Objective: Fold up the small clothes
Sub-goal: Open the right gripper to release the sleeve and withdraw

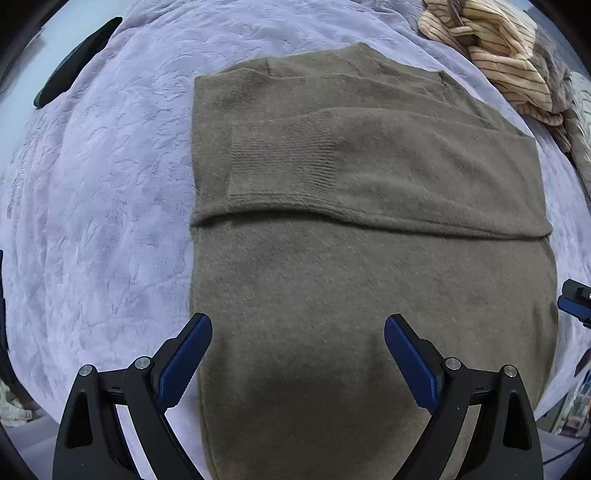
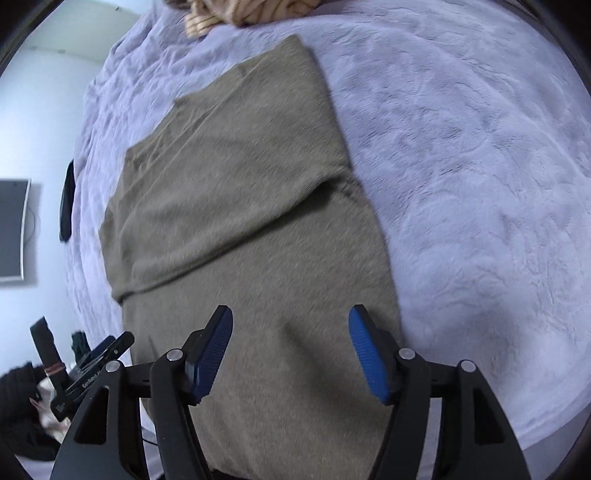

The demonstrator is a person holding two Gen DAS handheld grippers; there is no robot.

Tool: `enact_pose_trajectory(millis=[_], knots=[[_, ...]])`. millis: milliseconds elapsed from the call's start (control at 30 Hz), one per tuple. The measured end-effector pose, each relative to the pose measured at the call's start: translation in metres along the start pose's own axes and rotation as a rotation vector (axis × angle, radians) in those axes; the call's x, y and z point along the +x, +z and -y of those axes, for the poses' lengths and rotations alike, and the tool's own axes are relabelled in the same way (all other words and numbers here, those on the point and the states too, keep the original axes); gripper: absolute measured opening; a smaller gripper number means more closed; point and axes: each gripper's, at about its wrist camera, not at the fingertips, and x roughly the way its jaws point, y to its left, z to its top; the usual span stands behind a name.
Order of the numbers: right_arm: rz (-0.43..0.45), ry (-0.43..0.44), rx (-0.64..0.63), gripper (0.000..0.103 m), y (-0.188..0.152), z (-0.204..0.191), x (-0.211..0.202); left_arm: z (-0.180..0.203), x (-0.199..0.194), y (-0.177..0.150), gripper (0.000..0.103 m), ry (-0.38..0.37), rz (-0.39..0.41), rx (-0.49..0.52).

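An olive-brown knit sweater [image 1: 351,258] lies flat on the lilac fleece blanket [image 1: 103,221], with a sleeve folded across its upper half. My left gripper [image 1: 298,332] is open and empty, hovering over the sweater's near-left part. In the right wrist view the same sweater [image 2: 240,221] runs up the middle of the blanket [image 2: 480,184]. My right gripper [image 2: 291,325] is open and empty above the sweater's near-right part. The right gripper's edge shows at the far right of the left wrist view [image 1: 576,301].
A cream striped garment [image 1: 495,48] lies piled at the blanket's far right corner, also at the top of the right wrist view [image 2: 236,11]. A dark flat object [image 1: 77,62] lies at the blanket's far left. A monitor [image 2: 13,229] hangs on the wall.
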Motion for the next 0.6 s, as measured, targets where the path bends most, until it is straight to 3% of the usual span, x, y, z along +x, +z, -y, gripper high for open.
enact_pose_trajectory(millis=[100,600], knots=[[-0.02,-0.008,-0.063,0.078,-0.01,-0.012,-0.005,0.013,-0.006,-0.012,0.095,-0.019,-0.014,0.009],[-0.101,0.009,-0.154,0.078,-0.052,-0.022,-0.019,0.061,-0.046,-0.053,0.095,-0.028,0.0,-0.001]])
